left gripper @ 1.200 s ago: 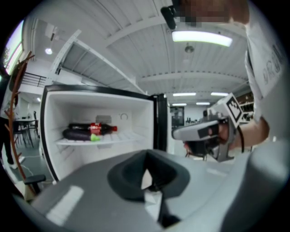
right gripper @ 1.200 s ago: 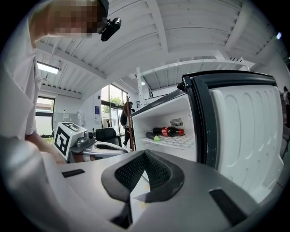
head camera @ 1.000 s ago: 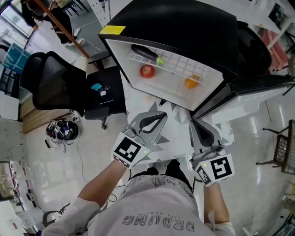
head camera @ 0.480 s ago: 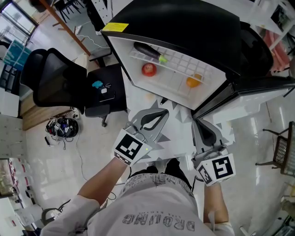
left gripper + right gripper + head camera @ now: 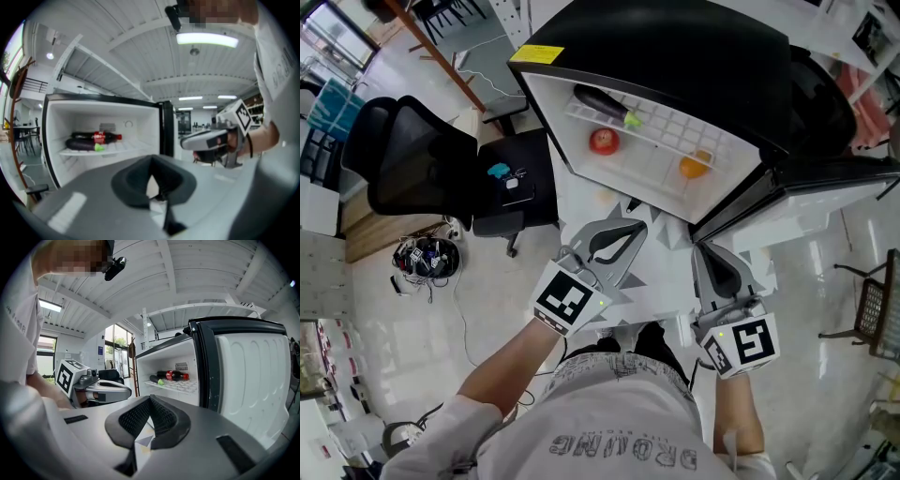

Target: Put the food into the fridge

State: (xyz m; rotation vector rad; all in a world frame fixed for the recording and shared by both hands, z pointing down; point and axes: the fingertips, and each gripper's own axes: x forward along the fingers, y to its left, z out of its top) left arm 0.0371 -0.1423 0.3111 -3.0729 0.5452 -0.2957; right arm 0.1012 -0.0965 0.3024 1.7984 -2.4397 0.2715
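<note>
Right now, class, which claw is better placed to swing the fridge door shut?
Probably the right. The right claw sits next to the open door; the left claw faces the open compartment, farther from it.

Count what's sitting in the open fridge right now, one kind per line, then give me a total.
eggplant: 1
bottle: 1
apple: 1
orange: 1
Total: 4

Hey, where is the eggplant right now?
In the head view the eggplant lies on the wire shelf inside the open fridge, toward its left end, just above the red fruit.
</note>
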